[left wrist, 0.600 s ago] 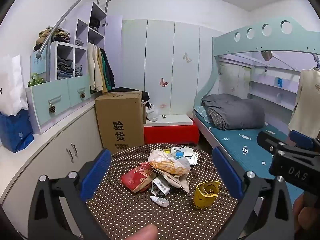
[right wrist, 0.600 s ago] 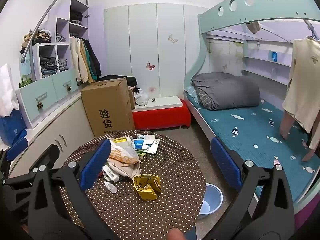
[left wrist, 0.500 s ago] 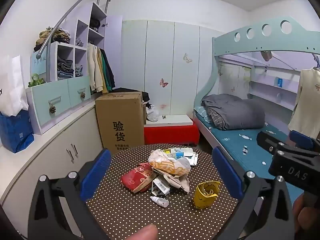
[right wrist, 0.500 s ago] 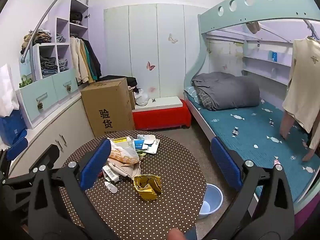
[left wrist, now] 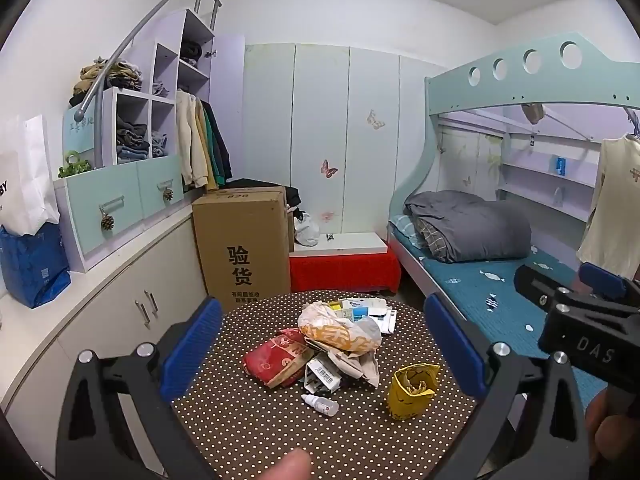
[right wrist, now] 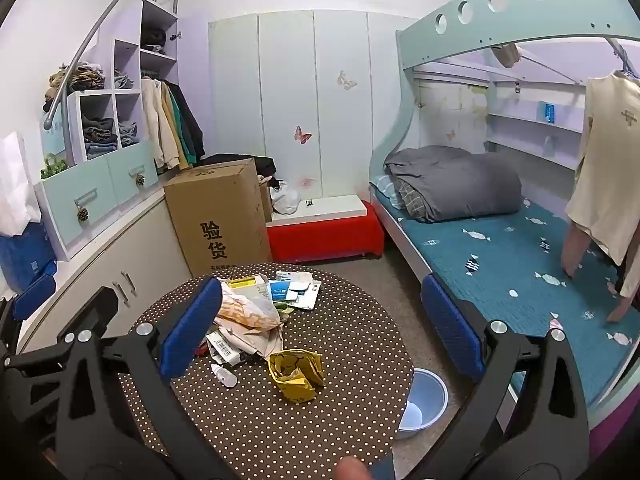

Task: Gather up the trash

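Trash lies on a round brown polka-dot table (left wrist: 260, 432) (right wrist: 352, 328): a red packet (left wrist: 276, 360), an orange and white bag (left wrist: 340, 330) (right wrist: 244, 312), a barcoded carton (left wrist: 322, 376), a small white dropper bottle (left wrist: 320, 403) (right wrist: 225, 376), a crumpled yellow packet (left wrist: 412, 392) (right wrist: 297, 370) and small boxes and papers (left wrist: 364, 308) (right wrist: 294, 286) at the far edge. My left gripper (left wrist: 322, 348) is open and empty, above the near side of the table. My right gripper (right wrist: 320, 328) is open and empty, to the right of the left one, which shows at the lower left (right wrist: 60, 332).
A pale blue bin (right wrist: 422, 398) stands on the floor right of the table. A tall cardboard box (left wrist: 244, 248) and a red bench (left wrist: 344, 268) stand behind the table. White cabinets (left wrist: 120, 312) run along the left; a bunk bed (left wrist: 500, 280) is on the right.
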Motion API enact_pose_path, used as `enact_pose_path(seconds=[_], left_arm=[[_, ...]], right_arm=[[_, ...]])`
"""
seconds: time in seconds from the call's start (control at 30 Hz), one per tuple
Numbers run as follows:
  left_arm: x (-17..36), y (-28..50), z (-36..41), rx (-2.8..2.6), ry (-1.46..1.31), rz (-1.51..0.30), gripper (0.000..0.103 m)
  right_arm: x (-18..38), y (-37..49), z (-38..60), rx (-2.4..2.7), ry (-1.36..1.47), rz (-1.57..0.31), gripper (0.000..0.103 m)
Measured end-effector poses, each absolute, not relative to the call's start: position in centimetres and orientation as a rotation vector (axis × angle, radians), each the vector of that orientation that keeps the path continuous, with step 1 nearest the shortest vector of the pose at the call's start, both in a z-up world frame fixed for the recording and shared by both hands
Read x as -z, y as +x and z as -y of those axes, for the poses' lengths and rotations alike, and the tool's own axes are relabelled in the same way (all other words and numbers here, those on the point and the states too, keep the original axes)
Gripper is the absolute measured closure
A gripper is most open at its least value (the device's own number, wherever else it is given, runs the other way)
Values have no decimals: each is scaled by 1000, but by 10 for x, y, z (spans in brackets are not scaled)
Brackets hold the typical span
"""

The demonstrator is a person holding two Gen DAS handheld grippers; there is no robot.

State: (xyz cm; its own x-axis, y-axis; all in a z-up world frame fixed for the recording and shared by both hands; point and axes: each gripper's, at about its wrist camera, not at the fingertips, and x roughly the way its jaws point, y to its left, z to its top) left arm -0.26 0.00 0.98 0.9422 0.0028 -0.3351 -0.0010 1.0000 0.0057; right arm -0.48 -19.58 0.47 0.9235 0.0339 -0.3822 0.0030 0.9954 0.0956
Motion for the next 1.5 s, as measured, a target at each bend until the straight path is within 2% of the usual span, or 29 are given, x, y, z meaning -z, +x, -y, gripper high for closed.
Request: enact_pose_path(seconds=[1.13,1.5], left_arm=[[5,6,-4,7,0,-371,4],[40,32,-14,-19,-1,-468,4]], right_arm=[[6,2,190,-27,87,-416,5],[36,33,194,-13,90,-517,5]])
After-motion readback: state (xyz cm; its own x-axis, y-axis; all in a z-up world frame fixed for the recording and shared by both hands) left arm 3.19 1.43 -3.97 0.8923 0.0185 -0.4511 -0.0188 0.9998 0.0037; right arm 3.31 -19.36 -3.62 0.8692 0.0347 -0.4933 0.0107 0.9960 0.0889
